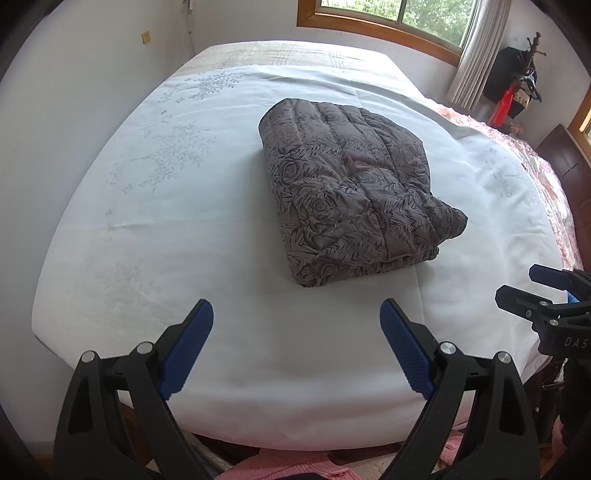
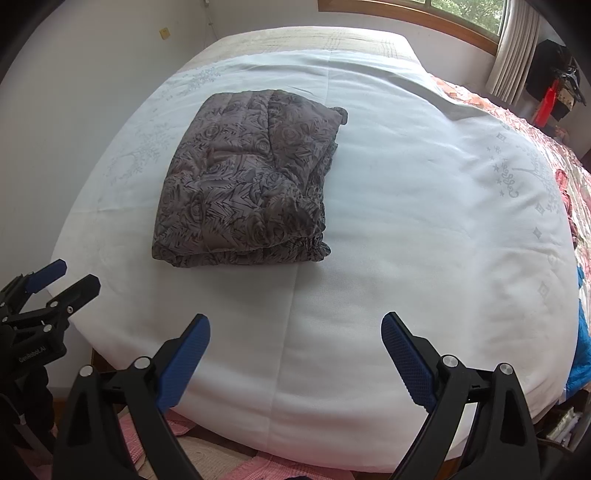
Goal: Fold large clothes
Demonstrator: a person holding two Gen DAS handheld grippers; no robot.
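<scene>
From my left wrist camera the bed (image 1: 229, 369) fills the view under a white embroidered sheet (image 1: 155, 206), and the folded quilted jacket (image 1: 351, 188), grey-brown with a rose print, lies on it at about 1 o'clock from my left gripper (image 1: 296, 345). Nothing lies between the gripper and the garment, only bare sheet. Past the far end of the bed, at 12 to 1 o'clock, a wood-framed window (image 1: 384, 22) with a pale curtain (image 1: 476, 55) shows; at 2 o'clock a pink floral cover (image 1: 554, 192) runs along the bed's edge by a dark headboard (image 1: 569, 162). A pink mat (image 1: 280, 469) lies on the floor at 6 o'clock. My left gripper hovers over the near edge of the bed, jaws wide apart and holding nothing. My right gripper (image 2: 295, 356) hovers likewise, jaws spread and empty, with the jacket at 11 o'clock in its own view; in the left view it sits at 3 o'clock, fingers apart.
</scene>
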